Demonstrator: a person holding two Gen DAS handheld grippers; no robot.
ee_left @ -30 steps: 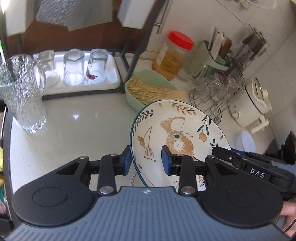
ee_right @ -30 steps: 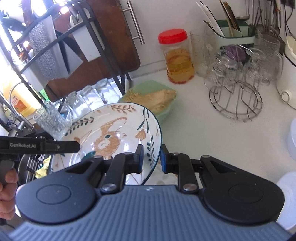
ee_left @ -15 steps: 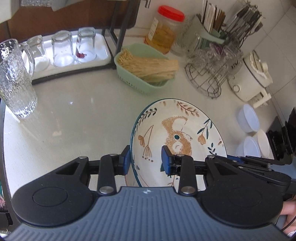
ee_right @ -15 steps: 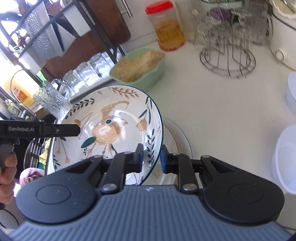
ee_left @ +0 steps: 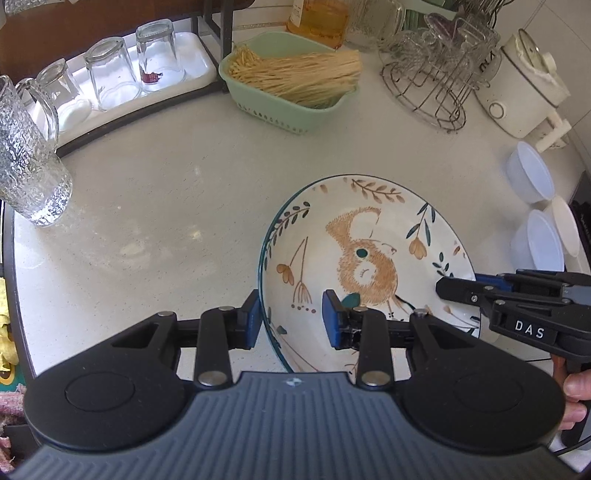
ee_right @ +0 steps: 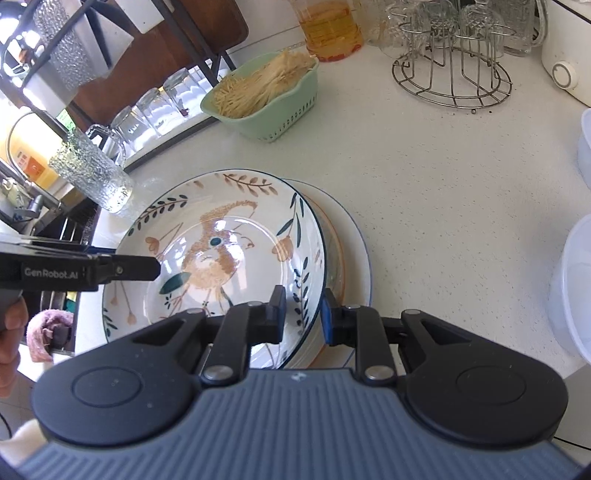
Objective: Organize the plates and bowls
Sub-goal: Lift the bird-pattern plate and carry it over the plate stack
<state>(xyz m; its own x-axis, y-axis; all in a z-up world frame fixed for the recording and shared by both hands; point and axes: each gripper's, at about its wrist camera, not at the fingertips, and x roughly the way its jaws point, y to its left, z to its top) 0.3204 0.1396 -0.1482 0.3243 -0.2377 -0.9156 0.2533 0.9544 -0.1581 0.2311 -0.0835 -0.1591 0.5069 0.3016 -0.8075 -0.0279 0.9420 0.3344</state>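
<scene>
You are holding the squirrel-pattern plate [ee_right: 221,251] between both tools: the left gripper [ee_left: 291,317] is straddling its left rim and the right gripper [ee_right: 303,314] its right rim, each pair of jaws narrowed to a small gap around the edge, so both look clamped on it. The plate is sitting low over, or already resting on, an orange-rimmed plate [ee_right: 334,236] and a wider white plate [ee_right: 356,236] on the table [ee_left: 155,192] — whether it is touching them I cannot tell. Judging by that, you are part-way through: a stack of three plates is forming, and what remains is seating this one squarely, letting go, and dealing with the bowls. Those white bowls [ee_left: 532,177] are lying loose near the table's right edge, three showing in the left view, apparently empty and not yet nested. As for containers, the green basket [ee_left: 295,110] is holding a bundle of dry noodles, the white tray [ee_left: 192,62] is carrying upturned glasses [ee_left: 159,48], the wire rack [ee_right: 454,81] is hanging more glasses, and the textured glass pitcher [ee_left: 26,162] is standing empty at the far left. A jar of amber liquid [ee_right: 328,26] is standing behind the basket.
</scene>
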